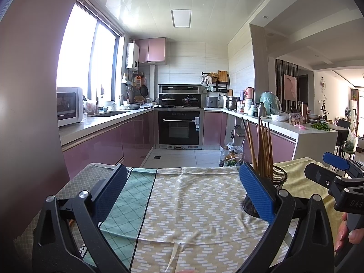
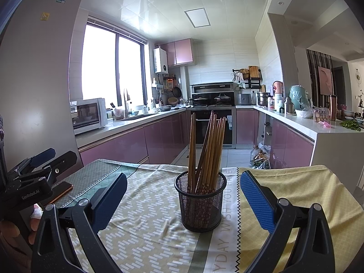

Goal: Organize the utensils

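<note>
A: Left gripper (image 1: 183, 191) build? 
B: Black plastic frame, two angled arms with triangular cut-outs, a round silver pivot screw atop each. Fingers (image 1: 257, 193) carry blue textured rubber pads.

A: Right gripper (image 2: 183, 196)? 
B: Same design: black arms, silver screws, blue dimpled pads on the fingers (image 2: 257, 201).

A: Markings? 
B: White "GenRobot.AI" lettering on the left unit's black body, seen from the right wrist view. Partial white "DAS" on the right unit, seen from the left view; the rest is cut off.
</note>
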### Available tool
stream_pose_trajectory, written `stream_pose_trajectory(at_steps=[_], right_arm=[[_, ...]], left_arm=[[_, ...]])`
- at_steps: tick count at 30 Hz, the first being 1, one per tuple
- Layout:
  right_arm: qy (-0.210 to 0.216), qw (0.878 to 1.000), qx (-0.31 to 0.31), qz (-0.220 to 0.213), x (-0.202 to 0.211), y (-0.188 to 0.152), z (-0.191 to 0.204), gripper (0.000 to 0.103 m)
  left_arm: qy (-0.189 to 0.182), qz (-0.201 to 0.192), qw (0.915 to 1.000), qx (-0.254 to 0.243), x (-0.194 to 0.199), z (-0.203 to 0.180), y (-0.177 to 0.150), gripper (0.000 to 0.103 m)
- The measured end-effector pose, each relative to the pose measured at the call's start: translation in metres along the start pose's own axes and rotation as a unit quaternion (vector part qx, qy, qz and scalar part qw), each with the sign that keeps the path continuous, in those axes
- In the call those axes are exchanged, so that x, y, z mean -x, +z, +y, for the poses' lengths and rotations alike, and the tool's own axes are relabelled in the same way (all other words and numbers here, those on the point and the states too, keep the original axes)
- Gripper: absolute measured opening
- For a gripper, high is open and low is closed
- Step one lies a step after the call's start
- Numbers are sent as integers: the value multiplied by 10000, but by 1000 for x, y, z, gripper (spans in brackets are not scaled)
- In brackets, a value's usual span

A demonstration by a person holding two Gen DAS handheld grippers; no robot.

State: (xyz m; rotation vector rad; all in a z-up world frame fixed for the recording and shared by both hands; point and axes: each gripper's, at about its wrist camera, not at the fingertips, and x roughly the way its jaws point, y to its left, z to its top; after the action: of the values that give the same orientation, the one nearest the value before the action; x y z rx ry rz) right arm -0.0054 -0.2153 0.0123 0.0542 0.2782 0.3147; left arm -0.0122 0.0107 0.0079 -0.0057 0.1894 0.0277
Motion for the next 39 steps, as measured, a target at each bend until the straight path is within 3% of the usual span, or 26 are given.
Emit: stream_pose_trajectory(at_steps=[31,36,39], right_arm=[[-9,10000,-25,39,-1,0,1,96],[-144,9996,-50,252,-9,-2,-11,96],[-574,9958,-58,714,-27,-8,-39,96]], left_arm=[[19,-85,9999,-122,-1,-6,-3,97],[-44,285,9996,-21,-16,-2,-7,97],[-37,644,9979,28,-35,7,-13,97]])
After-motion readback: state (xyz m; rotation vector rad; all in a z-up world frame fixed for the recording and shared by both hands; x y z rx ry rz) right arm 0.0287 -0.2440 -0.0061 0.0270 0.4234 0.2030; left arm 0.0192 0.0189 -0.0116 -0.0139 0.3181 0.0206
